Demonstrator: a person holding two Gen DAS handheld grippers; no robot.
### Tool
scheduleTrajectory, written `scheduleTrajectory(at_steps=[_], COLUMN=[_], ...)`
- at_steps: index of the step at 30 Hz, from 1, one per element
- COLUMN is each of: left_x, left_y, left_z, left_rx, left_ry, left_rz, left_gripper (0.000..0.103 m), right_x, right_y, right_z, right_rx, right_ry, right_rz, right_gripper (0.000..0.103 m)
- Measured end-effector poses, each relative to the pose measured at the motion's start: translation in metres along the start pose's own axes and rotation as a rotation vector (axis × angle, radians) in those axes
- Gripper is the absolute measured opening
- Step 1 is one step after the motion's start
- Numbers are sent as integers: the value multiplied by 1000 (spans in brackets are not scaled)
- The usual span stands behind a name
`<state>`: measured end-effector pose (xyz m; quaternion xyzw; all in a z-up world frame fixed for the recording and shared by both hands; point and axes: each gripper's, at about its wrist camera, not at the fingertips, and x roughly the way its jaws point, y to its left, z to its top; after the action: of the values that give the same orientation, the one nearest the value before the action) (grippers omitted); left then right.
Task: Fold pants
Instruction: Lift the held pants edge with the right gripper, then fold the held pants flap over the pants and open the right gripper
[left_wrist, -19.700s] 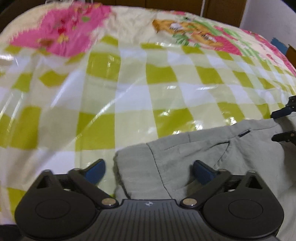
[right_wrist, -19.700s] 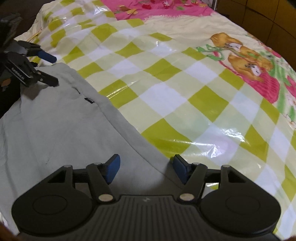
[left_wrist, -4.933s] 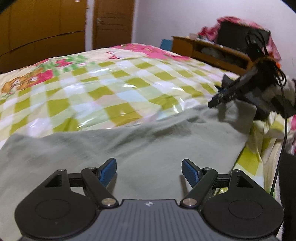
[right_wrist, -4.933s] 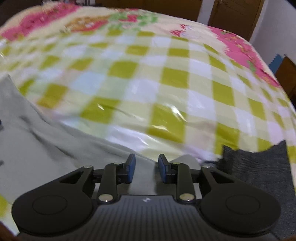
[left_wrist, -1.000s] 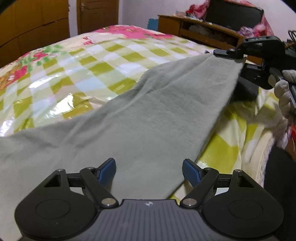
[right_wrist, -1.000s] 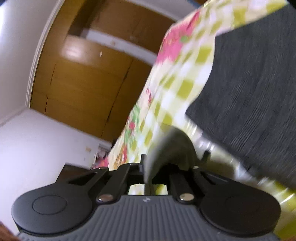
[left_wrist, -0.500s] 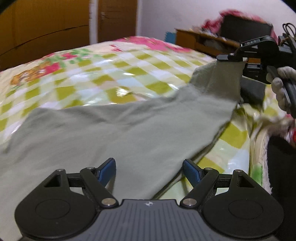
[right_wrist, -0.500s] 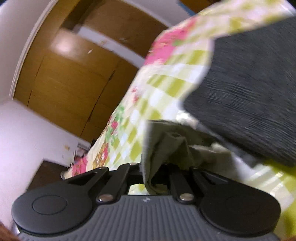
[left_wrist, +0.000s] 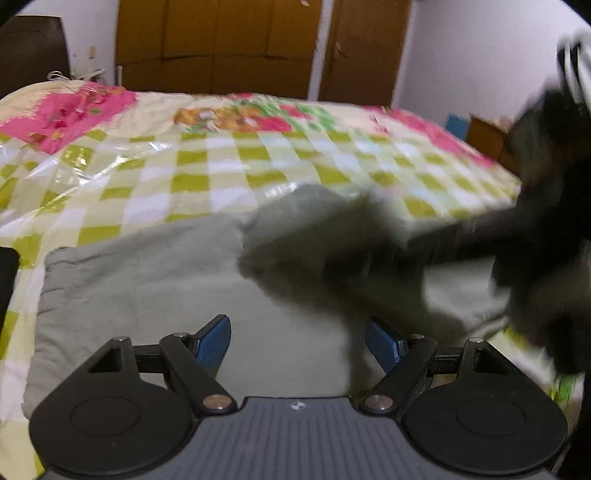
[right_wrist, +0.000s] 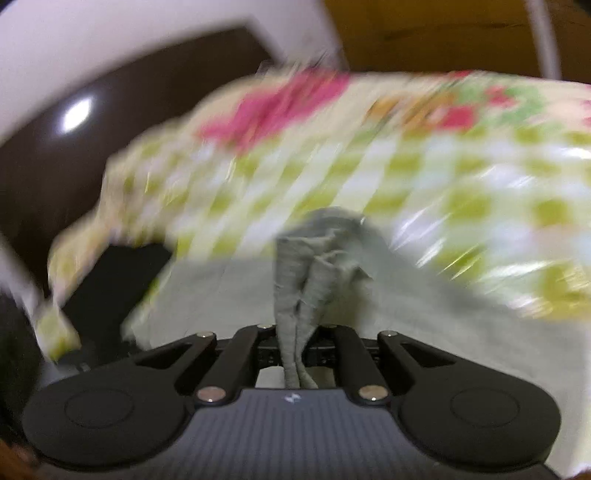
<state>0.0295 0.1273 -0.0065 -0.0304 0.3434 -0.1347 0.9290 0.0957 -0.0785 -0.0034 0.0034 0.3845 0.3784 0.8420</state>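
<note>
1. Grey-green pants lie on the near part of a bed with a glossy checked cover.
2. The right tool, pressed together, pinches a bunched pants edge, lifted over the rest.
3. The left tool hovers spread, holding nothing.
4. The cloth looks soft, light and limp; hems or corners likely give the surest hold.

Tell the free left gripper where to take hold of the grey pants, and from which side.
Grip the pants at the flat folded edge on their far left, coming in from the left over the bedspread. That edge lies smooth and uncovered. The left gripper is open; the right gripper already pinches the bunched end, so probably avoid that side.
</note>
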Motion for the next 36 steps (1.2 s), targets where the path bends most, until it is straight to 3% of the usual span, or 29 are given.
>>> scheduleTrajectory(at_steps=[3, 8, 12, 15, 17, 19, 21, 26, 29, 36], left_x=[2, -6, -13, -19, -17, -10, -10, -15, -20, -28], left_y=[5, 5, 9, 17, 26, 36, 42, 46, 46, 46], left_z=[0, -3, -5, -9, -12, -16, -19, -24, -29, -45], left_rx=[-22, -6, 20, 29, 15, -26, -65, -94, -102, -110], left_ry=[-11, -17, -14, -9, 15, 67, 65, 58, 56, 82], left_rz=[-11, -27, 15, 56, 74, 74, 54, 26, 19, 8], left_gripper=[90, 91, 91, 91, 91, 91, 91, 91, 91, 91], right_x=[11, 13, 22, 30, 29, 25, 20, 18, 30, 104], right_y=[13, -2, 6, 6, -1, -3, 3, 29, 61, 134], right_z=[-17, -6, 8, 14, 20, 32, 48, 95, 112, 72], right_rx=[-5, -6, -42, -4, 99, 160, 155, 95, -5, -240], right_ry=[51, 59, 62, 75, 77, 51, 15, -106, -139, 34], right_rz=[-11, -44, -64, -37, 25, 61, 73, 89, 107, 210], right_gripper=[7, 9, 17, 17, 11, 10, 10, 10, 10, 10])
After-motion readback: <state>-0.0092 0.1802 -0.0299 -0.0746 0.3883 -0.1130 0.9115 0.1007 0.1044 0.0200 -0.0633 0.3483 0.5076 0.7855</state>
